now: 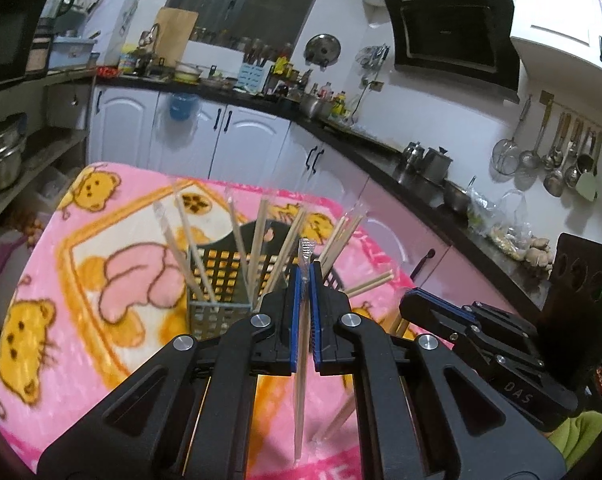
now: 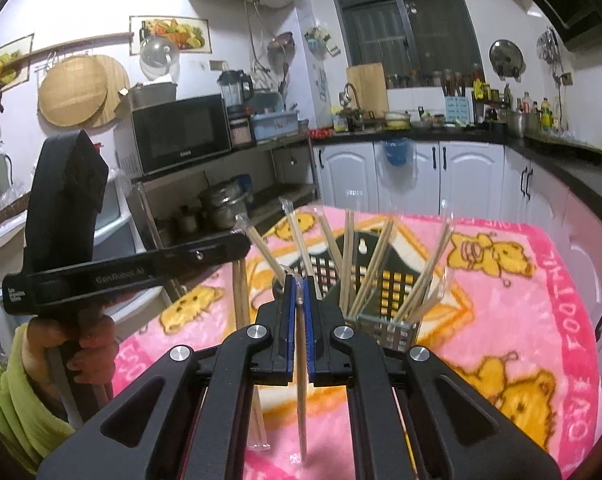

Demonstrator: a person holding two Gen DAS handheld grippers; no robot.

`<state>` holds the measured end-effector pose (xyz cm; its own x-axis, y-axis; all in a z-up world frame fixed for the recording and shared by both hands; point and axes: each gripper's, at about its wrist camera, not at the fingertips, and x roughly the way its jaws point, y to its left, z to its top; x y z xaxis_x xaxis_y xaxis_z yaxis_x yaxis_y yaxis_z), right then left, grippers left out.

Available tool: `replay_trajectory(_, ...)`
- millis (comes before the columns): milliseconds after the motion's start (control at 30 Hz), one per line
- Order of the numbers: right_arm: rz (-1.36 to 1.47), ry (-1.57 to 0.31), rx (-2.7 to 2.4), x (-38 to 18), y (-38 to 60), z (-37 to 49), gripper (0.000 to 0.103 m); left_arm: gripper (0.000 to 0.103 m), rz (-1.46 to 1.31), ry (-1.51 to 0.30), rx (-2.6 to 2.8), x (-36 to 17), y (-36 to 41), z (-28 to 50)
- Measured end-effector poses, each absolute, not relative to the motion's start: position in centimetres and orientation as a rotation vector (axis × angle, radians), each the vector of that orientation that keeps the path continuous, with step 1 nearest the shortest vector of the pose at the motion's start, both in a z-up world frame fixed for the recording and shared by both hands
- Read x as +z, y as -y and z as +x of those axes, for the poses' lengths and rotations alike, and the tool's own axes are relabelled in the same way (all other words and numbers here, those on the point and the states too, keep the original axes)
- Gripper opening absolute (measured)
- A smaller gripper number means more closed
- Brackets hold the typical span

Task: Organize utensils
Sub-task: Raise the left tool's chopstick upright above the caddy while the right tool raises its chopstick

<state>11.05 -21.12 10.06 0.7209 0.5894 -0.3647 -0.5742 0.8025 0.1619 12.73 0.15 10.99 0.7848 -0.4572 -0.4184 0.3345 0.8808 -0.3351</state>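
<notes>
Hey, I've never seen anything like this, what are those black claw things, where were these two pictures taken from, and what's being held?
They are hand-held grippers, one in each of a person's hands, each with a camera looking along its fingers. One picture is from the left gripper, the other from the right gripper. Each is shut on a pair of wrapped chopsticks hanging below it. On the pink bear blanket stands a perforated holder with more chopsticks leaning in it. In the right view, the person's left hand grips the other gripper's handle.
</notes>
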Motion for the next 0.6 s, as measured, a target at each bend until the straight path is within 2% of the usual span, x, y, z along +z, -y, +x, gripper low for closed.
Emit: replay_trajectory(600, 0.066, -0.321, 0.620, 13.4, 22.0, 12.1, 0.004, 0.002, -0.240, -0.405, -0.440, 15.5, 0.5, 13.7)
